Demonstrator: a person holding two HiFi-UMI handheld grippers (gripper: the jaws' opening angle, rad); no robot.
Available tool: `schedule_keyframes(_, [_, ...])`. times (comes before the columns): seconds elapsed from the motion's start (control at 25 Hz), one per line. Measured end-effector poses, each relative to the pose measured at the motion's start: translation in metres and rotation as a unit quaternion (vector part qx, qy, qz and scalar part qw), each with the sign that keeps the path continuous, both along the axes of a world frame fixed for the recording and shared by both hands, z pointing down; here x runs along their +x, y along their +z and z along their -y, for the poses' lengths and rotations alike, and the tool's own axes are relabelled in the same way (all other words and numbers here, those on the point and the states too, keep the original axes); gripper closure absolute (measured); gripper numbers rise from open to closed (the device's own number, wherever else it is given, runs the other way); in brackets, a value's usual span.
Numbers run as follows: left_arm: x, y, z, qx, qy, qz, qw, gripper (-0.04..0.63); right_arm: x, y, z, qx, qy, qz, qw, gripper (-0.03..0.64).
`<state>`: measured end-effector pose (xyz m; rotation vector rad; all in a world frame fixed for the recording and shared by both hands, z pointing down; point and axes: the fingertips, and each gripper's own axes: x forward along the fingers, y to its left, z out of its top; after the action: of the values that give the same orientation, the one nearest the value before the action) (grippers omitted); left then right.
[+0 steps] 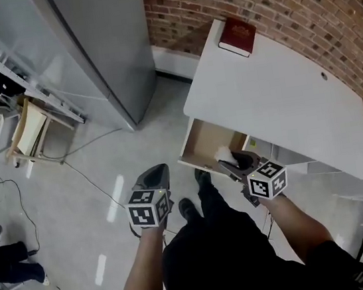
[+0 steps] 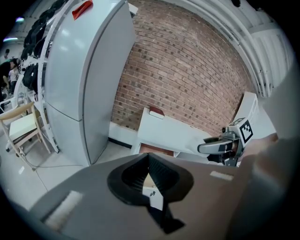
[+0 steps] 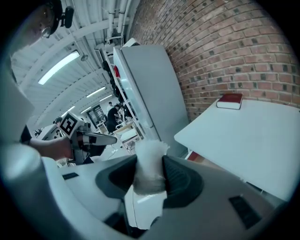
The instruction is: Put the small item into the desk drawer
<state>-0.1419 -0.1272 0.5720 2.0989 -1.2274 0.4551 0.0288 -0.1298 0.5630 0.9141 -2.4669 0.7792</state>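
Small item (image 3: 150,151), one, in right claw (image 3: 149,174)

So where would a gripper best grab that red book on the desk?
The red book lies flat on the desk, close to its corner, so from above there's only broad cover. Likely best: take the edge nearest that corner, coming in level from that side, pinching its thickness top and bottom.
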Motion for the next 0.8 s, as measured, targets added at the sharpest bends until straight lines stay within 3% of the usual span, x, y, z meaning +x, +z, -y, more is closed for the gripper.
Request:
schedule_keyframes(0.32, [0.016, 0.034, 0.02, -0.032, 0.027, 0.022, 0.9989, 0.583, -0.001, 0.044, 0.026, -0.024, -0.02, -0.01, 0.999, 0.456])
schedule_keyframes(0.8, [0.044, 0.112, 0.051, -0.058, 0.065, 0.029, 0.9958, 0.583, 0.006, 0.142, 0.046, -0.067, -0.032, -0.053, 0.996, 0.454])
